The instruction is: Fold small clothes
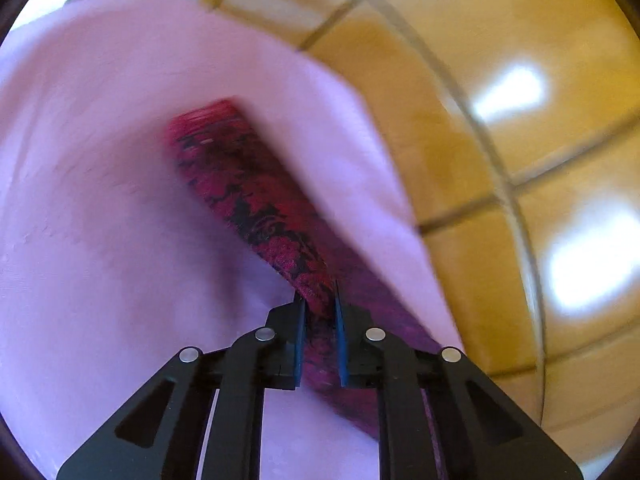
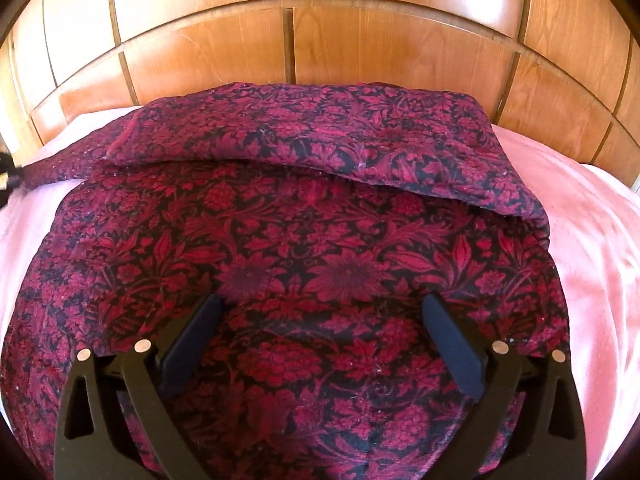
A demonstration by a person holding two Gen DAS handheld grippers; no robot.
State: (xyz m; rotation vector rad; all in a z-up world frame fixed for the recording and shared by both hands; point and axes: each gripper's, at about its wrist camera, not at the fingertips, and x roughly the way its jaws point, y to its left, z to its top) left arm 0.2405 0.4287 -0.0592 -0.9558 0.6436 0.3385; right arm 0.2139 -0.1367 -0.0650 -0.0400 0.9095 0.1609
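A dark red cloth with a black floral print (image 2: pixel 304 240) lies spread on a pink sheet (image 2: pixel 592 240) in the right wrist view. Its far part is folded over towards me, and its far left corner stretches out to the view's left edge. My right gripper (image 2: pixel 322 300) hovers open just over the cloth's near middle, with nothing pinched between its fingers. In the blurred left wrist view my left gripper (image 1: pixel 319 300) is shut on an edge of the same red cloth (image 1: pixel 248 196), which runs away from the jaws as a narrow band over the pink sheet (image 1: pixel 100 220).
A wooden panelled headboard (image 2: pixel 320 60) rises right behind the cloth. Its glossy panels (image 1: pixel 520 160) fill the right side of the left wrist view, close to the sheet's edge. Pink sheet shows on both sides of the cloth.
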